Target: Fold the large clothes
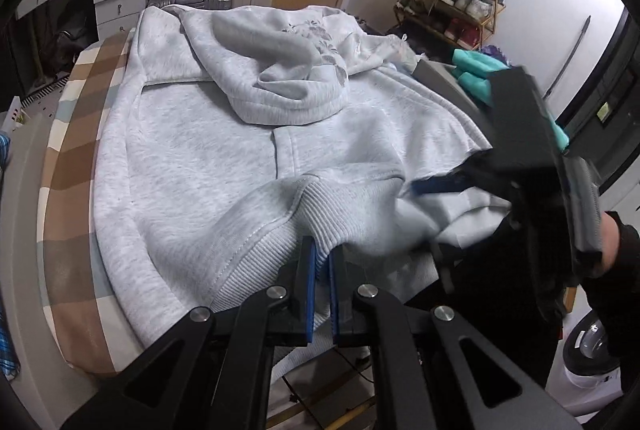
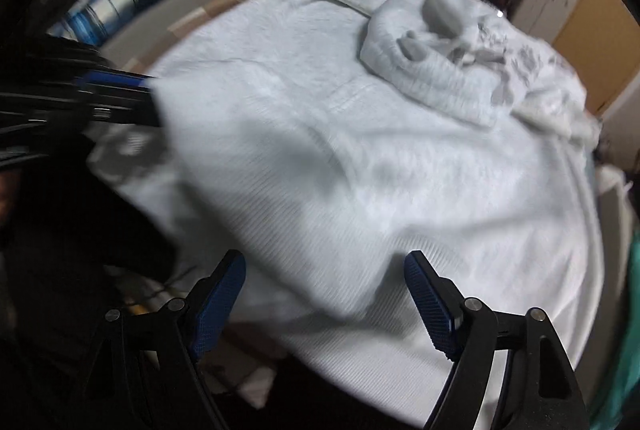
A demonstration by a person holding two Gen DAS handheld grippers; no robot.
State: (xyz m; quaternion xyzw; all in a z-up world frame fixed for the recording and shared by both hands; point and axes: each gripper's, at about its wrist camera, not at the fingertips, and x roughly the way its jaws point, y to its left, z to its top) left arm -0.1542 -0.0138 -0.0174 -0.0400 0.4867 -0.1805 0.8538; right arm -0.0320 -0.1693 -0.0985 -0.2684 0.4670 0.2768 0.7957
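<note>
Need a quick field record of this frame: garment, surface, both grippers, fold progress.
garment: light grey hoodie, spread flat, hood lying on the body
surface: checked brown and white sheet under it
left gripper: shut on the ribbed hem, near edge lifted slightly
right gripper: jaws apart over the hem, fabric between the fingers, pads not pressing
fold progress: no fold made yet
image note: right wrist view is motion-blurred

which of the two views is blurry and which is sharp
Left wrist view: mostly sharp, the ribbed hem of the light grey hoodie crisp, only the right gripper smeared. Right wrist view: motion-blurred throughout, hoodie texture streaked, dark at the left edge.
</note>
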